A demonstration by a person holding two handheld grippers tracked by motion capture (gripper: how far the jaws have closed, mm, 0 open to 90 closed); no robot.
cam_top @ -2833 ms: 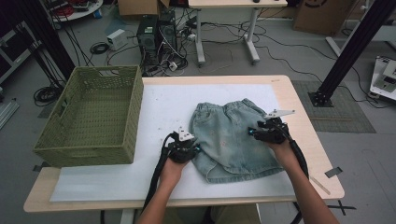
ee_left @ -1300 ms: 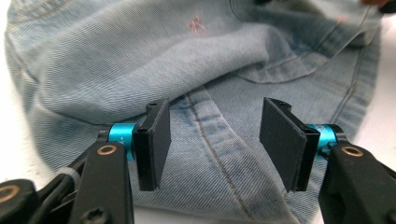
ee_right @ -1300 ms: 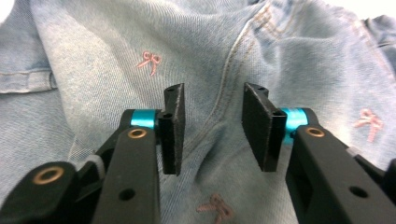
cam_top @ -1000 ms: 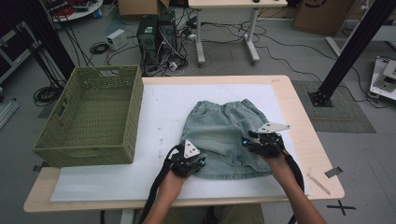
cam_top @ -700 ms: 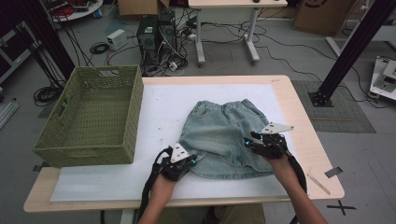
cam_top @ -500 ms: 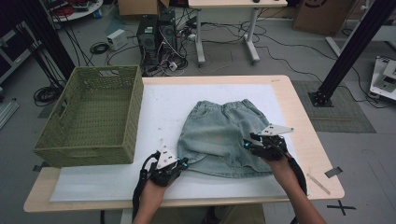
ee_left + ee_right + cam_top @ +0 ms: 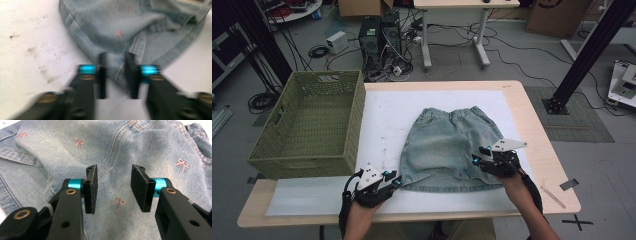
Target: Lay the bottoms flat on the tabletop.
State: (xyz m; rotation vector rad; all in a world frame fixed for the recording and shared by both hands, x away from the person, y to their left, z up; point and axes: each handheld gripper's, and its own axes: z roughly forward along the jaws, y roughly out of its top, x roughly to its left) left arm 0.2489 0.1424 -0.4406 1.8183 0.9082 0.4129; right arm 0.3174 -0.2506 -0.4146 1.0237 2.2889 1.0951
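Note:
A light blue denim skirt [image 7: 447,145] with small pink bows lies flat on the white mat [image 7: 387,110], waistband at the far side. My left gripper [image 7: 396,181] is at the skirt's near left hem corner. In the left gripper view, which is blurred, my left gripper [image 7: 115,60] is open with the skirt's hem corner [image 7: 120,22] just ahead of its jaws. My right gripper [image 7: 476,156] hovers over the skirt's right side. In the right gripper view my right gripper [image 7: 113,173] is open above the denim [image 7: 140,142], with nothing between its pads.
A green woven basket [image 7: 307,125] stands on the table's left end, beside the mat. The wooden table edge [image 7: 542,150] runs to the right of the skirt. Computers, cables and a desk are on the floor beyond.
My left gripper has slid left and toward the person, off the skirt to its near left corner. The skirt now lies flatter and more spread. The right gripper has barely moved.

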